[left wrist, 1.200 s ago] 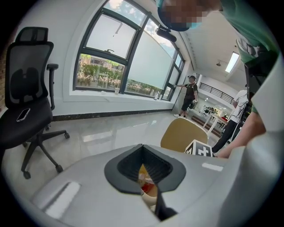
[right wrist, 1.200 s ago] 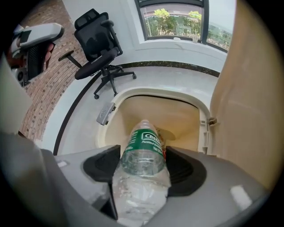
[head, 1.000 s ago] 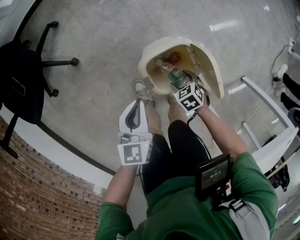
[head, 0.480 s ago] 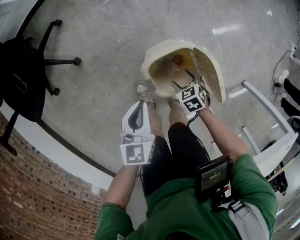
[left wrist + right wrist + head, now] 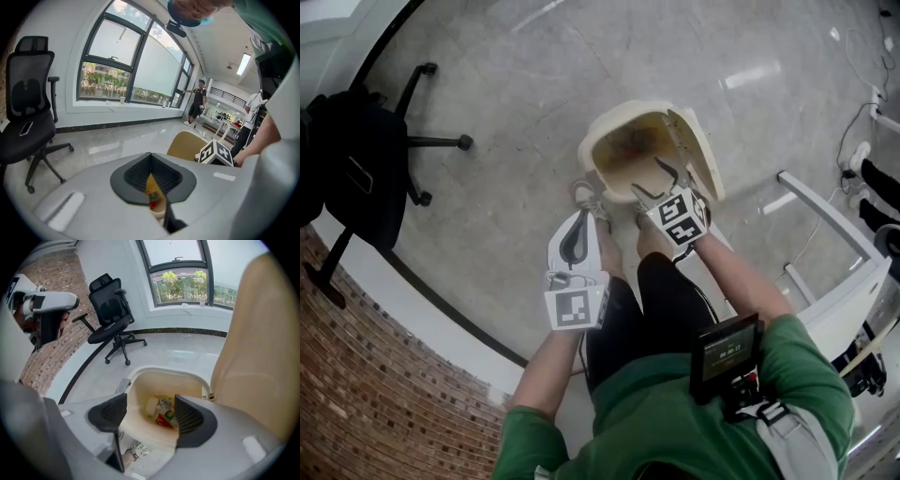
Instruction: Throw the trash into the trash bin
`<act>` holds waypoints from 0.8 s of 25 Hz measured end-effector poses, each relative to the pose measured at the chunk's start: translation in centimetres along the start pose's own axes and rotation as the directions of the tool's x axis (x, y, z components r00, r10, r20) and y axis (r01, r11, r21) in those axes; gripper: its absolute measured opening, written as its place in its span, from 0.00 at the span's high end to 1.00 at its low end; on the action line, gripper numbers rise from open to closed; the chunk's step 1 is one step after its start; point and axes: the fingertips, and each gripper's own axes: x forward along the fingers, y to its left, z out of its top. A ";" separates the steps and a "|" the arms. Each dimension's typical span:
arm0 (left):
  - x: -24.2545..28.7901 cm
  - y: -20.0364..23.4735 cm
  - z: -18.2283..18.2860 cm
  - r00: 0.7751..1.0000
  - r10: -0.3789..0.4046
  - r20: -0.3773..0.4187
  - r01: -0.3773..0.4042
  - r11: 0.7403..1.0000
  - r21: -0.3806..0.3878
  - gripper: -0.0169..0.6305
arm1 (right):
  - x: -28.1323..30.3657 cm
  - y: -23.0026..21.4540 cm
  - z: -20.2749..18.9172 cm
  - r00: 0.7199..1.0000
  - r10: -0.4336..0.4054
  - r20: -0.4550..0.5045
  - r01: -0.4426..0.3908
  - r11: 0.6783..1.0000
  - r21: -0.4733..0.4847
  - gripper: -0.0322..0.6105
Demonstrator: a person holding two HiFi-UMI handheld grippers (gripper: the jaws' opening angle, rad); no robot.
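Person stands over a cream pedal trash bin, lid tipped up on the side away from the office chair. Both feet sit at the bin's near edge; one shoe is just beside the rim.

Right gripper: held over the bin mouth, jaws wide apart, nothing between them. The right gripper view looks straight down between the two pads into the bin. Trash lies on the bottom: a plastic bottle with green label, a red piece touching it, and a pale cup-like item beside those. The foot pedal shows at the bin's outer wall.

Left gripper: held back from the bin, near the person's left leg, well short of the rim. Jaws are drawn together, pinching a thin yellow wrapper with red and green print; only its edge shows in the slit between the pads. This wrapper is outside the bin.

Surroundings: polished grey floor, black office chair off to the left near a brick wall, white table frame to the right.
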 end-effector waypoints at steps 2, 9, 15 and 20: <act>-1.1 -0.9 1.2 1.000 -0.005 0.000 0.005 1.000 0.010 0.96 | -2.4 1.0 0.6 1.000 0.011 0.012 -0.011 1.000 -0.001 0.45; -2.7 -2.9 7.2 0.996 -0.039 0.078 0.033 0.996 0.077 0.96 | -10.1 0.9 5.6 0.989 -0.038 0.141 0.037 0.999 0.009 0.68; -5.5 -5.8 12.1 0.988 -0.094 0.122 0.077 0.987 0.138 0.96 | -18.1 2.5 10.5 0.950 -0.046 0.309 0.022 0.996 0.083 0.80; -7.5 -7.5 15.3 0.979 -0.131 0.157 0.103 0.979 0.174 0.96 | -24.1 3.6 14.1 0.906 -0.065 0.419 0.030 0.996 0.090 0.87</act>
